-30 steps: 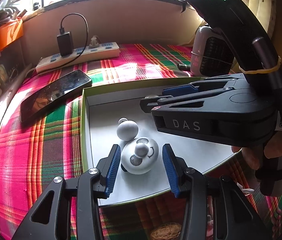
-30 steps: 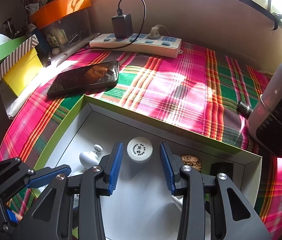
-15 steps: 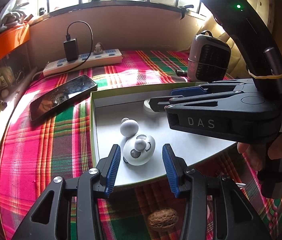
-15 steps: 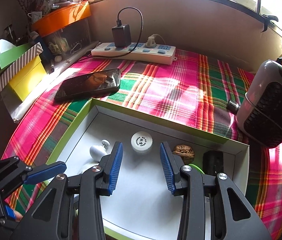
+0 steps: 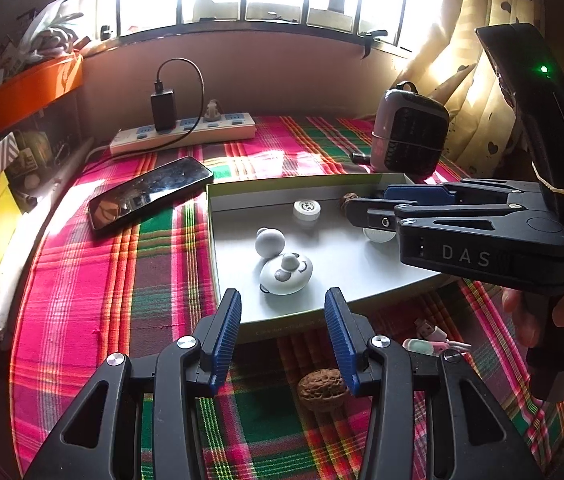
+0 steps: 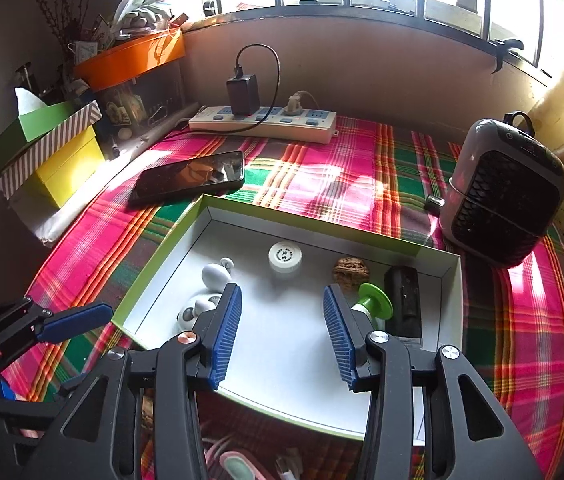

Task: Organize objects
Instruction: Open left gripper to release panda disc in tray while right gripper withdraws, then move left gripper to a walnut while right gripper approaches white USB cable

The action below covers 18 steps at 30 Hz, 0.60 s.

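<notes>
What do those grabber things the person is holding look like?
Both are black plastic clamps. The left gripper and right gripper each have two ridged blue pads on their jaws, fixed by silver screws. Seen from the side, the right one carries white letters "DAS", a green light, a dark cable and a yellow rubber band.

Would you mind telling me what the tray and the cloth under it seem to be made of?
The tray looks like cardboard: thin straight walls, a matte white inside and a lime-green outer face, with crisp folded corners. The cloth looks like woven fabric, probably cotton: a pink, green and white plaid with visible thread lines and a dull, unshiny surface.
</notes>
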Each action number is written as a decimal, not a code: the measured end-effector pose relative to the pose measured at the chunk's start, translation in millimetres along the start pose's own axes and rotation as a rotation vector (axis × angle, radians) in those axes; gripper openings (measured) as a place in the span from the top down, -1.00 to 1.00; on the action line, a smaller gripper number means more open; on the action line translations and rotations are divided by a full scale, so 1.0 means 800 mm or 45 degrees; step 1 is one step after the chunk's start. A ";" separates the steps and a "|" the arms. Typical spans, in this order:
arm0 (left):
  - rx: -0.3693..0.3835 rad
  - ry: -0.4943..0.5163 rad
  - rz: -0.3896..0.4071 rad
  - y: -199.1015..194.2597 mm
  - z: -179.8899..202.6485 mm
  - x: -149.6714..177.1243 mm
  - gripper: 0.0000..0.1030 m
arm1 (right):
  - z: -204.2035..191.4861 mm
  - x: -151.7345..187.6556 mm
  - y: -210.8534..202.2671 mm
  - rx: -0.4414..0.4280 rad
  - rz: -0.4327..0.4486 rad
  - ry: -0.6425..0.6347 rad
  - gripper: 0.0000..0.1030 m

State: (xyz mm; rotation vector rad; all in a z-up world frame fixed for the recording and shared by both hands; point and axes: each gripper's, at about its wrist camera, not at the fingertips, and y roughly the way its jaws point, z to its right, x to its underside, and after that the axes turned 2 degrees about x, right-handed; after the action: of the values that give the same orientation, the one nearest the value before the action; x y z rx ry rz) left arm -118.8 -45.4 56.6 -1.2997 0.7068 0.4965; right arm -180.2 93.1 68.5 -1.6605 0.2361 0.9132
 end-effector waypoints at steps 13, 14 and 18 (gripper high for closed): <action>0.043 -0.042 -0.006 -0.026 -0.010 0.033 0.18 | 0.021 0.051 -0.045 0.066 0.042 0.083 0.15; 0.054 -0.045 -0.010 -0.027 -0.011 0.036 0.18 | 0.022 0.057 -0.048 0.070 0.044 0.085 0.15; 0.073 -0.051 -0.043 -0.020 -0.010 0.046 0.18 | 0.027 0.081 -0.057 0.127 0.036 0.090 0.15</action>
State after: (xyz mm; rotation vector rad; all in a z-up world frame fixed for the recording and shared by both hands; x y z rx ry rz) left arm -83.5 -58.4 40.5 -1.2426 0.6609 0.4703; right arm -119.1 146.8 58.1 -1.6019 0.3487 0.8512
